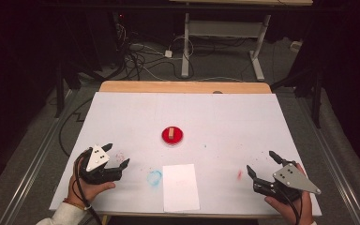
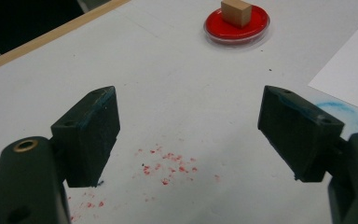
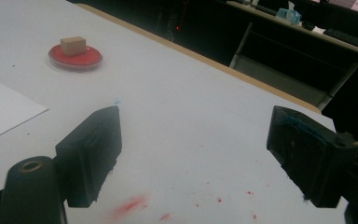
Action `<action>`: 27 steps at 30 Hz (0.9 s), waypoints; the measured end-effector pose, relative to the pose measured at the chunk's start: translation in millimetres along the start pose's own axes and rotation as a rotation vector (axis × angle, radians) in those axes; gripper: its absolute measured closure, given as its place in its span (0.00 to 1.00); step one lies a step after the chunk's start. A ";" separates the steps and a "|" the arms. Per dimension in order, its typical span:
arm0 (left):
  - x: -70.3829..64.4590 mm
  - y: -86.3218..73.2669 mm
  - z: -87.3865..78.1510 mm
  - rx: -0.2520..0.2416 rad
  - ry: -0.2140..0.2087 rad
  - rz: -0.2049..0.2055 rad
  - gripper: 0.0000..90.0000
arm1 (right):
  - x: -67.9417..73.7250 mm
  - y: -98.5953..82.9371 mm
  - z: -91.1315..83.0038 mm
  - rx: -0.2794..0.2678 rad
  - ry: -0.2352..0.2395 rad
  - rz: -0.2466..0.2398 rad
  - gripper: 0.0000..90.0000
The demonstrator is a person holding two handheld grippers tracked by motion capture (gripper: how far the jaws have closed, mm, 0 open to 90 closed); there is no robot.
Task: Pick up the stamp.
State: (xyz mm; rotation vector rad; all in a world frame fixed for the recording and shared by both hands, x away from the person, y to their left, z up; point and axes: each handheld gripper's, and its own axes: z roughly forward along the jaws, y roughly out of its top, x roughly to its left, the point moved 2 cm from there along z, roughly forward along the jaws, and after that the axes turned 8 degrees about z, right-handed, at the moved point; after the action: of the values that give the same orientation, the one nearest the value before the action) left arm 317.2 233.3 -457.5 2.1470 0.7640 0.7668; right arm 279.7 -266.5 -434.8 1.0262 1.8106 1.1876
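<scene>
Both my grippers rest low at the near edge of the table [image 1: 122,108], jaws spread wide, nothing between them.

Left gripper [image 1: 114,156] sits lower left in the high view; right gripper [image 1: 264,165] lower right.

Wooden block [image 1: 171,133] stands on the red dish [image 1: 172,138], centre of frame in the high view, well apart from both grippers.

In the left gripper view the block [image 2: 236,12] and dish [image 2: 219,29] lie at upper right, ahead and off to the right of my jaws. In the right gripper view they sit at upper left: block [image 3: 72,45], dish [image 3: 56,54].

Block's long axis seems to run away from me, roughly up the frame, though it is too small to be sure.

Left looks slightly nearer.

White sheet of paper [image 1: 181,187] lies bottom centre, between my hands.
</scene>
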 end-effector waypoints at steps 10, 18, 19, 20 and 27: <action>0.1 -1.2 -2.0 0.016 -0.023 -0.019 0.24 | 0.6 -0.8 7.1 0.027 0.001 -0.018 0.21; -0.1 4.1 -2.9 0.020 -0.028 -0.025 0.25 | -0.4 -0.9 7.8 0.030 0.000 -0.016 0.20; -0.1 4.9 -2.2 0.027 -0.023 -0.027 0.25 | -0.7 -0.8 7.9 0.029 -0.001 -0.018 0.20; -0.2 5.7 -1.5 0.036 -0.016 -0.029 0.26 | -0.7 -0.8 7.8 0.029 0.000 -0.016 0.20; 1.2 15.6 1.2 0.055 -0.021 -0.032 0.26 | -0.9 -1.6 7.0 0.034 0.001 -0.021 0.20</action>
State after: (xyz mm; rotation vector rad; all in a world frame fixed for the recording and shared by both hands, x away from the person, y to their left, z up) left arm 323.2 224.9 -445.7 2.1828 0.8152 0.7128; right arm 286.0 -265.2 -438.3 1.0232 1.8437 1.1493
